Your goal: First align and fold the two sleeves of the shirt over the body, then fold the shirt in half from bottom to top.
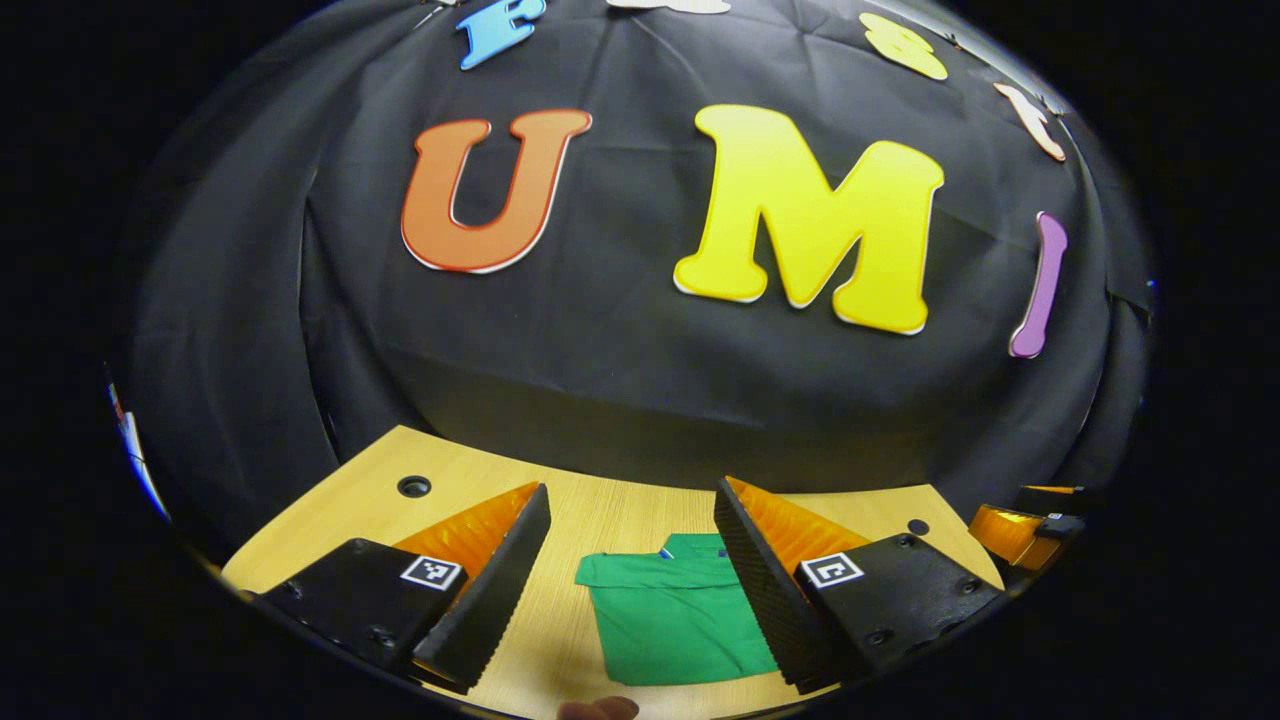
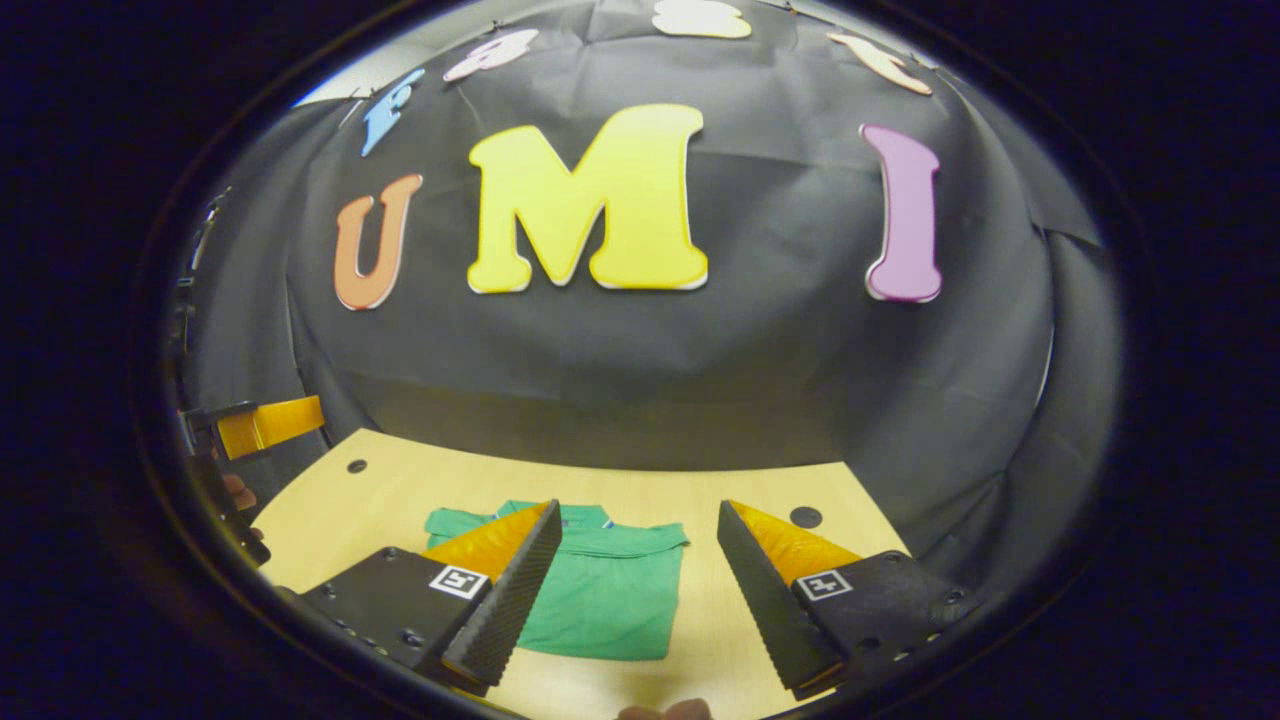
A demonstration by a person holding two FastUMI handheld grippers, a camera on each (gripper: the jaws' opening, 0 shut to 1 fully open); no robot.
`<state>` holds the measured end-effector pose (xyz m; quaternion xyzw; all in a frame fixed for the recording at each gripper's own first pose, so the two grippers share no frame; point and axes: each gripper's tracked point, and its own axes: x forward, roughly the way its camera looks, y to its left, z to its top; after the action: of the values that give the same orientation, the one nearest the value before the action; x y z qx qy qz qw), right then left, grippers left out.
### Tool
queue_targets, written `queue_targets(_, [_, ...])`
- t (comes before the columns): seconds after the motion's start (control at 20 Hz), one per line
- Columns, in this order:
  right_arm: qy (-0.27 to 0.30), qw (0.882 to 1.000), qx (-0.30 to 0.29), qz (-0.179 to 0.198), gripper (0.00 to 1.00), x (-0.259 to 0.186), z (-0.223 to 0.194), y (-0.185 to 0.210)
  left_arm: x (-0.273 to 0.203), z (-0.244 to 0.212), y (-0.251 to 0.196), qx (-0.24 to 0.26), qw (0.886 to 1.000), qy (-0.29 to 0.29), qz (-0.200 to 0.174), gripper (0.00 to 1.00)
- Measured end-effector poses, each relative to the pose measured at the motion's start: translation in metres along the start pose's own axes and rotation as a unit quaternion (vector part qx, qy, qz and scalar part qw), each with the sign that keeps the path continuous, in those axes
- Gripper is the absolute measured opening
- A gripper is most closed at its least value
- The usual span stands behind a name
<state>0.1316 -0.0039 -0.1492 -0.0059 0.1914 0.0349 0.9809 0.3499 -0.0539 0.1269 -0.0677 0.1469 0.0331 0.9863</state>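
Shirt [image 1: 675, 625]: flat on table [image 1: 600, 510], sleeves apparently unfolded. Left hand-held gripper [image 1: 632, 580], right hand-held gripper [image 2: 635, 590]: above shirt, wide open, empty. Next: grasp sleeves.

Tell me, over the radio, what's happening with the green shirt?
Left gripper and right gripper open, above the table. Green shirt lies flat, ungripped. Nothing in the way.

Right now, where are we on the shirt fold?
The shirt lies flat on the table, collar away from the grippers, short sleeves out to the sides: no fold visible yet. Both the left gripper and right gripper hang open above it, holding nothing. Left: both sleeve folds, then the bottom-to-top fold.
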Motion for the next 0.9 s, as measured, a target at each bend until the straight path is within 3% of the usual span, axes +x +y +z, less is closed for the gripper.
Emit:
queue_targets(0.4, [-0.080,0.996,-0.023,-0.010,0.96,-0.155,0.042,0.012,-0.149,0.060,-0.030,0.056,0.995,-0.072,-0.026,0.98])
queue_targets(0.65, [-0.103,0.995,-0.011,0.000,0.98,-0.207,0.043,0.017,-0.212,0.065,-0.055,0.054,0.994,-0.093,-0.032,1.00])
queue_targets(0.9, [-0.129,0.991,-0.010,-0.010,0.98,-0.237,0.051,0.006,-0.244,0.063,-0.069,0.071,0.991,-0.109,-0.022,1.00])
